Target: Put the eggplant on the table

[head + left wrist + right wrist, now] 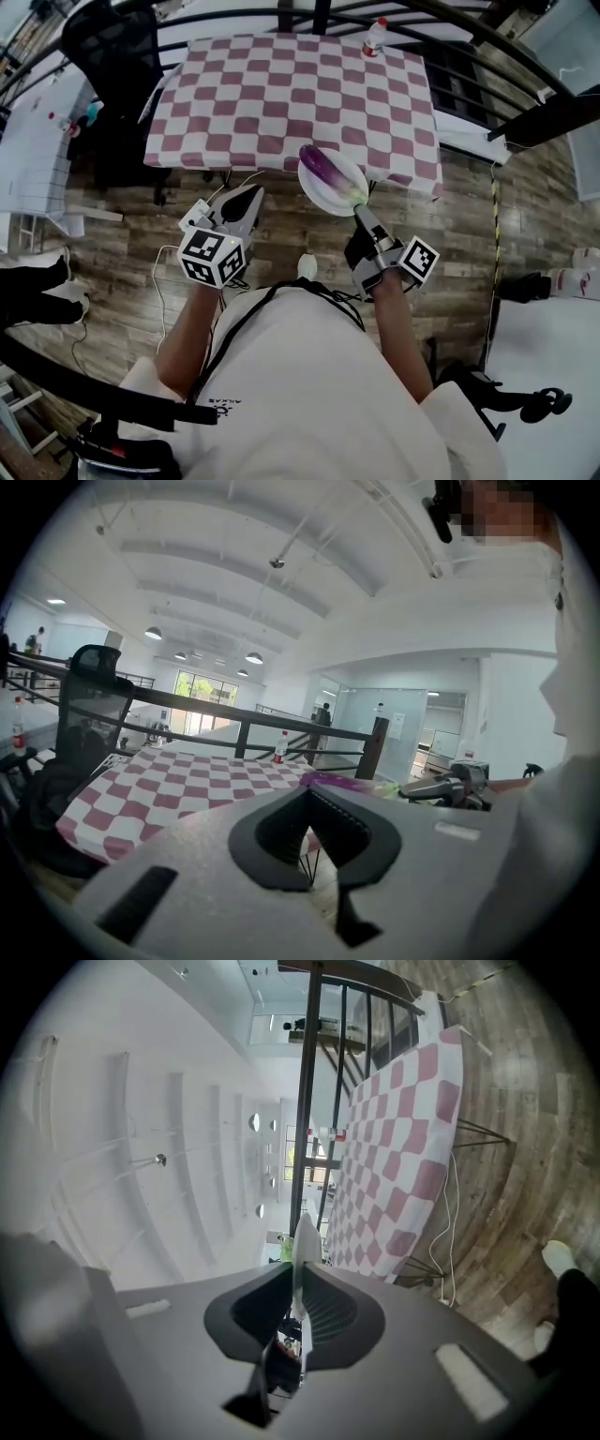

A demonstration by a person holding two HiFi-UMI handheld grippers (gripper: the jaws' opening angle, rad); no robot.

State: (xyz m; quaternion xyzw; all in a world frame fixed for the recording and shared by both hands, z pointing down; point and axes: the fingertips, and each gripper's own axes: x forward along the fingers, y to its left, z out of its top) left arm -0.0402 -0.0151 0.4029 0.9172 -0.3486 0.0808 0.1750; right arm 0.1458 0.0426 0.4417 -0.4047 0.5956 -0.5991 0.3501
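Wood-plank floor (469, 244) lies under you, the checkered bench (281, 94) ahead. The eggplant (321, 169), glossy purple paling toward its green stem, lies on a white plate (325, 198) held up at the bench's near edge. Your right tongs (360, 212) pinch the plate's rim. Your left tongs (249, 196) are closed and empty.

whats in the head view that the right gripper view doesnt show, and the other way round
Only the head view: the left hand-held gripper, the purple eggplant lying across the plate, and a black chair. Only the right gripper view: the plate's rim seen edge-on, pinched between the jaws of the right hand-held gripper, plus the white ceiling. Both: the plate, the checkered table and the wood floor.
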